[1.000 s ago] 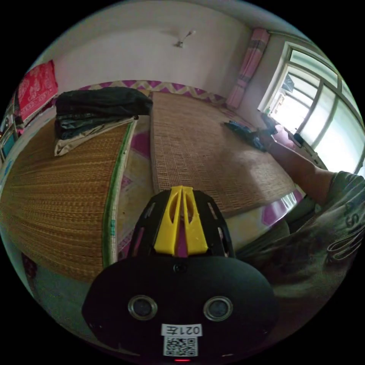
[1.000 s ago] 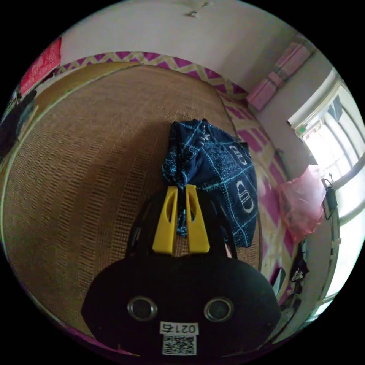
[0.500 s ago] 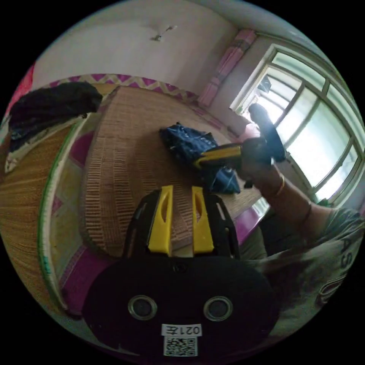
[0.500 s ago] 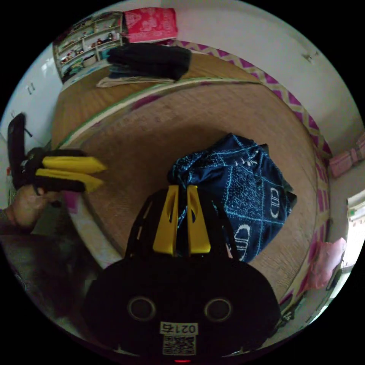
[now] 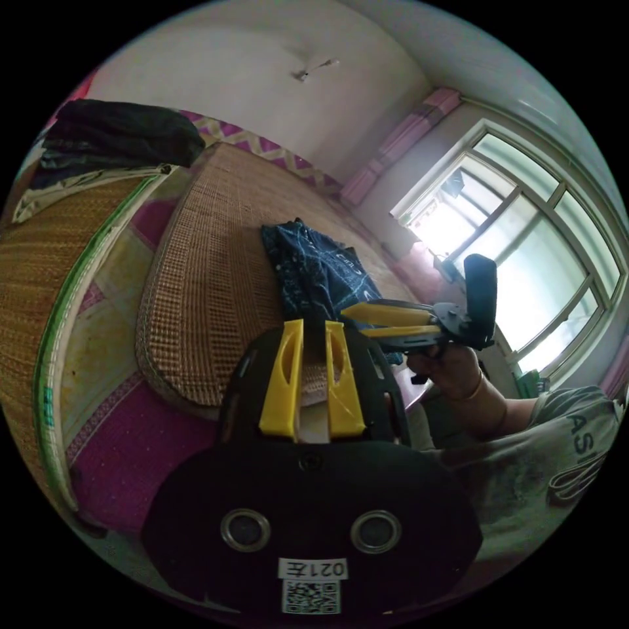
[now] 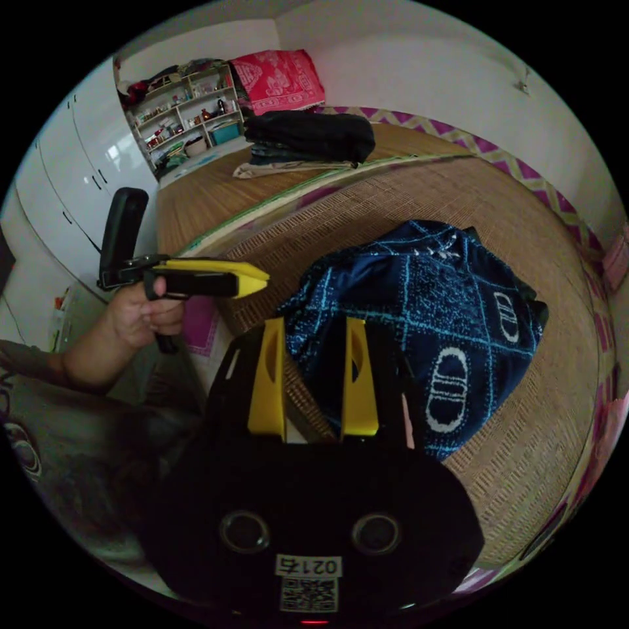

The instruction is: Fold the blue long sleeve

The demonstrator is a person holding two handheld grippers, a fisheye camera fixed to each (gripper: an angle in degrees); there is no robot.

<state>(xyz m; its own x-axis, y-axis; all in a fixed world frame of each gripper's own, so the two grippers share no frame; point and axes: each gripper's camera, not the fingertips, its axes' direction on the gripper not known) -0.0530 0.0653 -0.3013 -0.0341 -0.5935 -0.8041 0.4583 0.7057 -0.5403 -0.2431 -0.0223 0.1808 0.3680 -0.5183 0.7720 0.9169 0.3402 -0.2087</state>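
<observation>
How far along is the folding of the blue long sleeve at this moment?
Done: the blue long sleeve lies bunched on the woven mat near its front edge. In hand: nothing; the right gripper is open above the cloth, and the left gripper is open too, off the garment. Left: spreading it flat and every fold.

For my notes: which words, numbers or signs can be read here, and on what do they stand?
"AS": on the person's shirt, the rest cut off.
Left gripper view sticker: a label, not read out.
Right gripper view sticker: likewise.
Blue long sleeve: oval motifs, no words.
</observation>
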